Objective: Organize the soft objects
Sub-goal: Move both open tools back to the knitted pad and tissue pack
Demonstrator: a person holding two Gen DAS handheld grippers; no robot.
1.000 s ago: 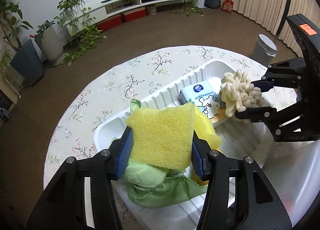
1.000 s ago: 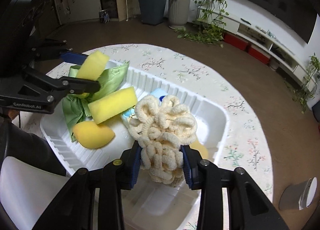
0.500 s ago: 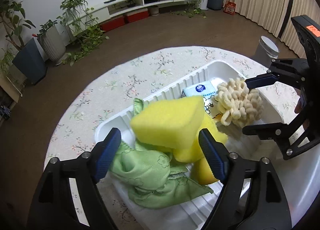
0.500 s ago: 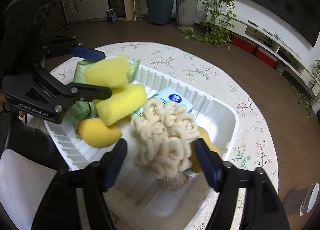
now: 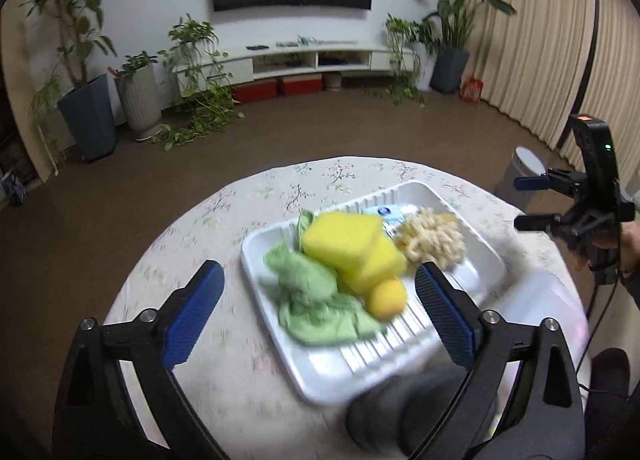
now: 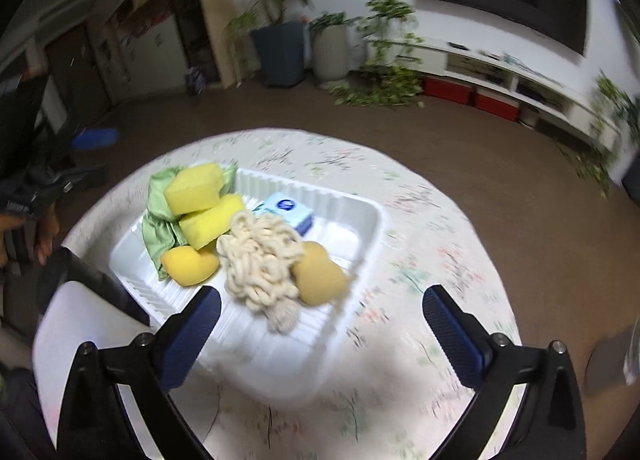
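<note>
A white ribbed tray (image 5: 332, 364) (image 6: 348, 227) on the round table holds the soft things. Two yellow sponges (image 5: 344, 238) (image 6: 194, 187) lie stacked on a green cloth (image 5: 312, 300) (image 6: 158, 227). Beside them sit a yellow ball (image 5: 386, 294) (image 6: 188, 266), a cream looped duster (image 5: 434, 242) (image 6: 260, 256), a tan sponge (image 6: 318, 274) and a blue tissue pack (image 6: 288, 209). My left gripper (image 5: 318, 280) (image 6: 90, 155) hangs back above the tray's near left side, jaws opening, nothing between them. My right gripper (image 6: 322, 296) (image 5: 520, 203) stands off the tray's other side, jaws opening and empty.
The floral tablecloth (image 5: 224, 219) covers the round table. A white rounded object (image 5: 536, 300) (image 6: 80, 324) sits at the near edge by the tray, with a dark blurred shape (image 5: 392, 412) beside it. A grey bin (image 5: 524, 175) stands on the floor beyond the table.
Both grippers opened wide. The left one let go of the yellow sponge and the right one of the cream duster, which now lie in the tray. Both drew back and upward.
</note>
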